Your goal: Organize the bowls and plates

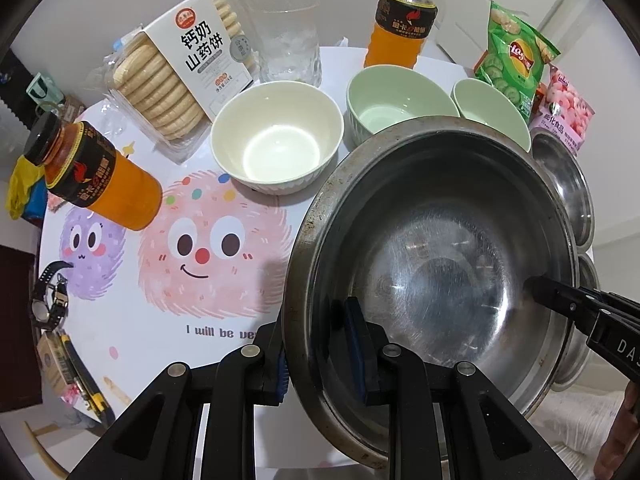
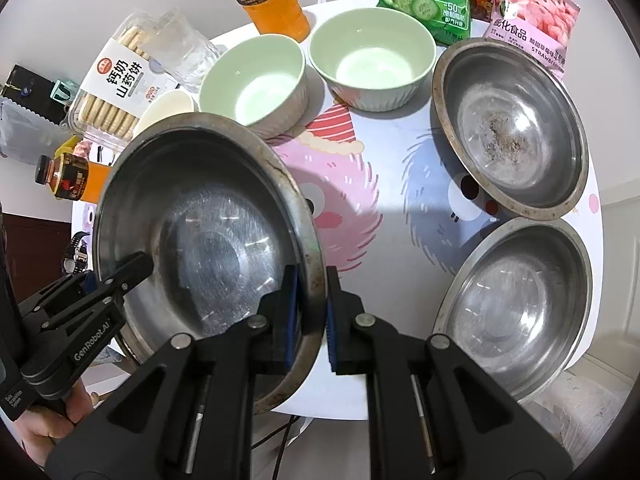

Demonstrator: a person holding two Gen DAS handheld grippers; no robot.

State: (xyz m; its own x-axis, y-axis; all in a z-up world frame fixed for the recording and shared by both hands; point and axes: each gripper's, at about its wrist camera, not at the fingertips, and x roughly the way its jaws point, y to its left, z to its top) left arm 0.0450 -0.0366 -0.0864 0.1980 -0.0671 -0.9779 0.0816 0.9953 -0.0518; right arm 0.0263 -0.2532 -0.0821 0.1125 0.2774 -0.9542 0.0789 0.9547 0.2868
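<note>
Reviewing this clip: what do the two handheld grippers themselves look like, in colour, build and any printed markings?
Both are matte black plastic with silver pivot pins and blue pads on the fingertips. The left gripper shows "GenRobot.AI" in white on its body in the right wrist view; the right gripper shows partial white letters "DAS". A bare hand grips the left one.
</note>
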